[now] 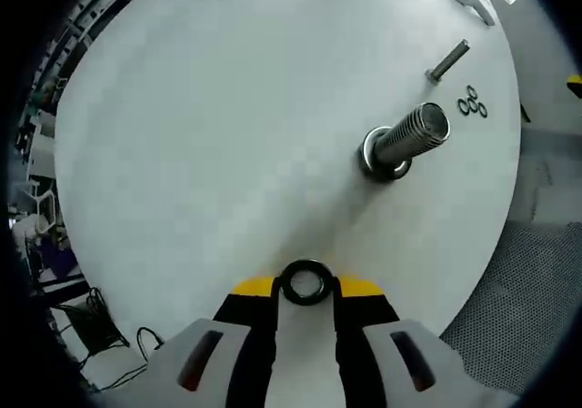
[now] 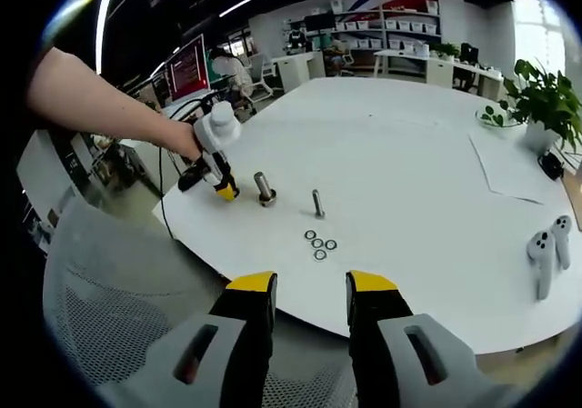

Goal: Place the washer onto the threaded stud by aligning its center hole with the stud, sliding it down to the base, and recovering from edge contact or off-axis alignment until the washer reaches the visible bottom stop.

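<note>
Washer (image 1: pixel 305 283) sits clamped between the yellow tips of the left tongs (image 1: pixel 306 287), held just above the white tabletop (image 1: pixel 200 135). Ahead and to the right of those tongs stands the threaded stud (image 1: pixel 406 136), upright on its base, well apart from the washer. Farther on lie a smaller bolt (image 1: pixel 448 61) and spare washers (image 1: pixel 472 103). The right tongs (image 2: pixel 309 285) hang released over the tabletop's edge, gripping nothing, with a mesh chair (image 2: pixel 118 290) below.
</note>
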### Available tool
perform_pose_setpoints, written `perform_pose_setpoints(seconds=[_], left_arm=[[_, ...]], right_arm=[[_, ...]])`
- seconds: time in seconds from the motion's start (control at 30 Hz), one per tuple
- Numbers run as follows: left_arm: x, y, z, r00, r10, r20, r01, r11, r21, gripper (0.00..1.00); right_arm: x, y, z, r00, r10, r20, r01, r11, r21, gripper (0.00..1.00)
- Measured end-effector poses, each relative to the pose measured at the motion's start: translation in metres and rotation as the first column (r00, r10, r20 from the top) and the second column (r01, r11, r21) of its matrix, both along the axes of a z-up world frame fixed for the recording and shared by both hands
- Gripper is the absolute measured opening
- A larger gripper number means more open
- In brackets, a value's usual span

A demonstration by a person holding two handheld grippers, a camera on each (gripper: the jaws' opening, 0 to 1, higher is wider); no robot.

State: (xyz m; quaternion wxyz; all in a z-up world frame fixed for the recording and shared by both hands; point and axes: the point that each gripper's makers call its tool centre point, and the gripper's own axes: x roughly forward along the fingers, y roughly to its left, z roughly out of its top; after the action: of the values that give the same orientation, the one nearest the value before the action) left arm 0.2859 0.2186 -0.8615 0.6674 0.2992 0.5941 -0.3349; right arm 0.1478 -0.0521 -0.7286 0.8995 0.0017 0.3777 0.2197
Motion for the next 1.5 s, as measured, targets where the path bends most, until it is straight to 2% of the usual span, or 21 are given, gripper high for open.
perform_pose_setpoints(seconds=[0.1, 0.2, 0.7, 1.0, 1.4, 1.5], left_arm=[[0.0009, 0.0034, -0.0007, 0.999, 0.031, 0.007, -0.031, 0.999, -0.034, 0.22], [-0.0013, 0.0057, 0.0005, 1.0, 0.023, 0.001, -0.023, 1.0, -0.018, 0.22], [-0.0018, 0.0083, 0.0009, 0.996, 0.084, 0.008, -0.084, 0.996, -0.001, 0.23], [-0.0019, 0.0088, 0.0005, 0.995, 0.101, 0.001, -0.101, 0.995, -0.011, 0.2], [-0.0031, 0.0084, 0.0026, 0.996, 0.078, 0.034, -0.076, 0.996, -0.049, 0.19], [-0.0071, 0.0051, 0.0029, 0.999, 0.038, 0.034, -0.037, 0.999, -0.04, 0.18]], right_arm=[[0.0, 0.0005, 0.0004, 1.0, 0.001, 0.001, -0.001, 1.0, -0.001, 0.33], [-0.0006, 0.0005, 0.0002, 1.0, 0.002, 0.001, -0.002, 1.0, -0.002, 0.33], [0.0002, 0.0017, 0.0009, 1.0, 0.007, 0.005, -0.007, 1.0, 0.004, 0.33], [0.0008, 0.0019, 0.0014, 1.0, 0.007, 0.007, -0.007, 1.0, 0.008, 0.33], [0.0009, 0.0016, 0.0014, 1.0, 0.005, 0.008, -0.005, 1.0, 0.008, 0.33], [0.0004, 0.0017, 0.0012, 1.0, 0.008, 0.007, -0.008, 1.0, 0.005, 0.33]])
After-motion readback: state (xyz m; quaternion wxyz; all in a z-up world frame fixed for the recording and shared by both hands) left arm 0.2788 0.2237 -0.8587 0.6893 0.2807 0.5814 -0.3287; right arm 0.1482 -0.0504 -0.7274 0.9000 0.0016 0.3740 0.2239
